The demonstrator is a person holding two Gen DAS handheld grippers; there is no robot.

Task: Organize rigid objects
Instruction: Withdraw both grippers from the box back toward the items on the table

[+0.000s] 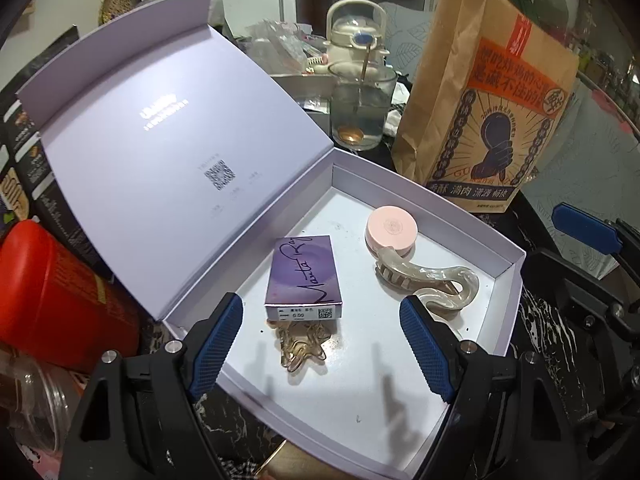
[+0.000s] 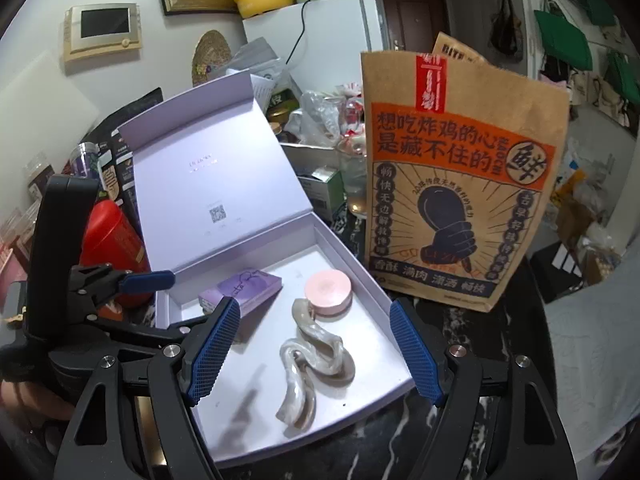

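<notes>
Pearly curved hair claw [image 1: 430, 280], round pink case [image 1: 391, 234] in matte box [image 1: 512, 276]; both grippers wide, empty.

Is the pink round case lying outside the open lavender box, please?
No, the pink round case sits inside the box, touching the hair claw.

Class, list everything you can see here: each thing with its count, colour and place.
gift box: one, lilac, lid open, centre
card box: one, purple, inside, left
round case: one, pink, inside, back
hair claw: one, pearly, inside, right
clear clip: one, amber, by card box
paper bag: one, brown, behind
glass: one, clear, behind
red canister: one, left
left hand-held gripper: open
right hand-held gripper: open
</notes>
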